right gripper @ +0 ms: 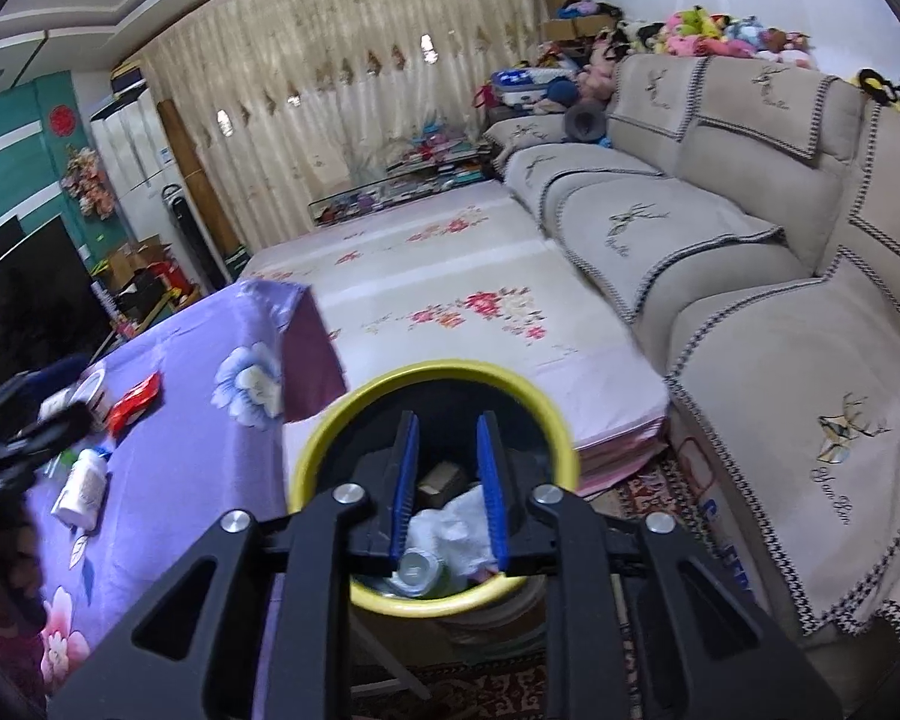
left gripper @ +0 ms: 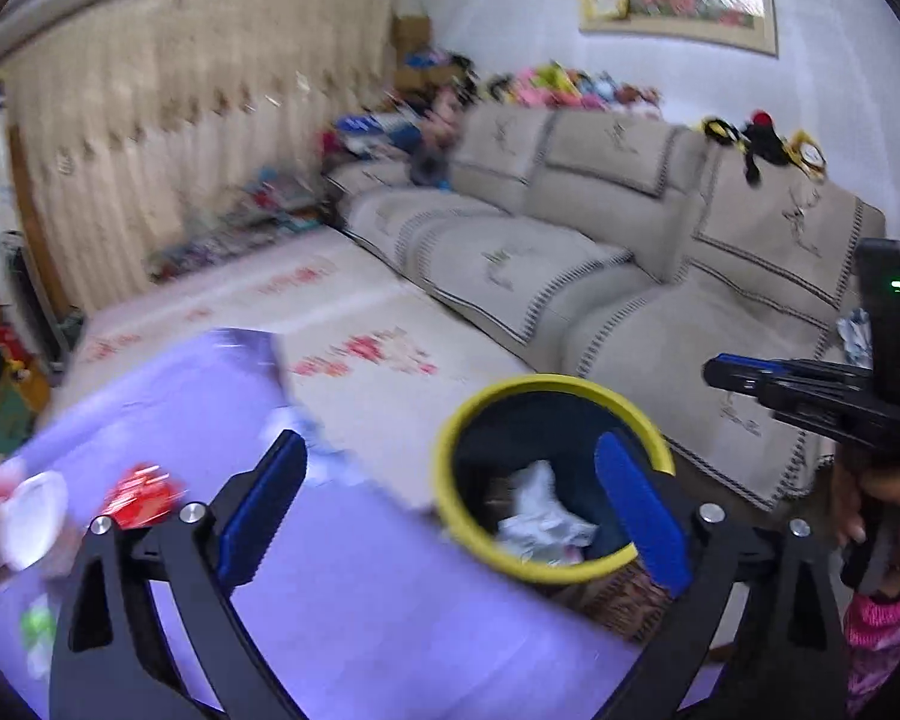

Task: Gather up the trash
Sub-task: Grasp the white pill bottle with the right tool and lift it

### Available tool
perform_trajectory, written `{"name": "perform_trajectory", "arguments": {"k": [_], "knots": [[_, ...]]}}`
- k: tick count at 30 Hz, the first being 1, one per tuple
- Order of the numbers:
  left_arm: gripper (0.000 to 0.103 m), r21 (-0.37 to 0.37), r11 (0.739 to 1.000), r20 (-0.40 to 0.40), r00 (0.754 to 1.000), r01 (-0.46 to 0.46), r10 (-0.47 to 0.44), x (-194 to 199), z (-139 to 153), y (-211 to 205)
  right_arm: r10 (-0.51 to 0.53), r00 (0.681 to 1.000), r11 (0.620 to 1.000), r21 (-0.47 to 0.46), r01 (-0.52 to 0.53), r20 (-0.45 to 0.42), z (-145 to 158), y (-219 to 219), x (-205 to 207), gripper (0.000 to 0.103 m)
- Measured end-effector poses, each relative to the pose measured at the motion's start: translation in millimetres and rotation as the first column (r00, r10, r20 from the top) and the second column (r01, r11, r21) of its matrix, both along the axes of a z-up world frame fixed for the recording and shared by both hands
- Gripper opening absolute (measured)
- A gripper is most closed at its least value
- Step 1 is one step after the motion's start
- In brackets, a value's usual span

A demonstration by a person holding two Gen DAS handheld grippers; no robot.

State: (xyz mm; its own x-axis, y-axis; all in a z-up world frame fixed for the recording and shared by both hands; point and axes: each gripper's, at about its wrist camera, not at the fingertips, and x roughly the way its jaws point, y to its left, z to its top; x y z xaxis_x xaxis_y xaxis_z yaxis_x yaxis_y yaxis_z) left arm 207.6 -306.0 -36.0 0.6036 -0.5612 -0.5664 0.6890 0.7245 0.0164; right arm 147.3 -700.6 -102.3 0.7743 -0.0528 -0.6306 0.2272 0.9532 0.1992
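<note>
A yellow-rimmed dark bin [left gripper: 546,383] stands beside the purple-clothed table [left gripper: 330,588], with crumpled white paper [left gripper: 540,516] inside. My left gripper [left gripper: 449,441] hangs wide open and empty, its right finger over the bin's mouth and its left finger over the table edge. In the right wrist view my right gripper [right gripper: 448,426] points down into the bin [right gripper: 330,426]. Its jaws stand a narrow gap apart with nothing between them. Through the gap show white paper [right gripper: 456,528], a can [right gripper: 417,567] and a brown box [right gripper: 441,477]. A red packet [right gripper: 135,402] and a white bottle [right gripper: 84,489] lie on the table.
A beige sofa [right gripper: 750,360] runs along the right. A flowered mat [right gripper: 450,288] covers the low platform behind the bin. A white tub [right gripper: 93,396] sits by the red packet. A patterned rug [right gripper: 648,492] lies under the bin. A person's hand [left gripper: 882,492] holds the right gripper.
</note>
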Motion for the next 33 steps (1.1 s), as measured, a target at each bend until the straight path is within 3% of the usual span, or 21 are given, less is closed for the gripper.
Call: {"name": "perform_trajectory", "arguments": {"k": [3, 6, 11, 16, 19, 24, 33], "knots": [[0.098, -0.01, 0.994, 0.053, 0.993, -0.104, 0.105, -24, 14, 60, 0.065, 0.998, 0.998, 0.002, -0.065, -0.016, -6, 31, 13, 0.022], [0.098, -0.011, 0.972, 0.087, 0.968, -0.235, 0.235, -42, 19, 119, 0.156, 0.987, 0.988, 0.01, -0.156, -0.036, -14, 73, 29, 0.023], [0.098, -0.027, 0.891, 0.076, 0.888, -0.453, 0.454, -65, 14, 215, 0.314, 0.947, 0.949, 0.021, -0.314, -0.067, -23, 154, 49, 0.029], [0.098, -0.038, 0.828, 0.064, 0.826, -0.559, 0.561, -77, 7, 285, 0.45, 0.89, 0.893, 0.031, -0.449, -0.082, -25, 234, 67, 0.03], [0.098, -0.049, 0.813, 0.052, 0.812, -0.58, 0.582, -82, 2, 309, 0.504, 0.86, 0.863, 0.038, -0.503, -0.073, -23, 280, 74, 0.035], [0.098, -0.062, 0.806, 0.048, 0.804, -0.589, 0.592, -89, -4, 332, 0.54, 0.837, 0.842, 0.039, -0.539, -0.091, -29, 336, 85, 0.052], [0.098, -0.081, 0.806, 0.014, 0.808, -0.586, 0.589, -86, -12, 340, 0.472, 0.863, 0.876, -0.017, -0.483, -0.18, -53, 375, 109, 0.057]]}}
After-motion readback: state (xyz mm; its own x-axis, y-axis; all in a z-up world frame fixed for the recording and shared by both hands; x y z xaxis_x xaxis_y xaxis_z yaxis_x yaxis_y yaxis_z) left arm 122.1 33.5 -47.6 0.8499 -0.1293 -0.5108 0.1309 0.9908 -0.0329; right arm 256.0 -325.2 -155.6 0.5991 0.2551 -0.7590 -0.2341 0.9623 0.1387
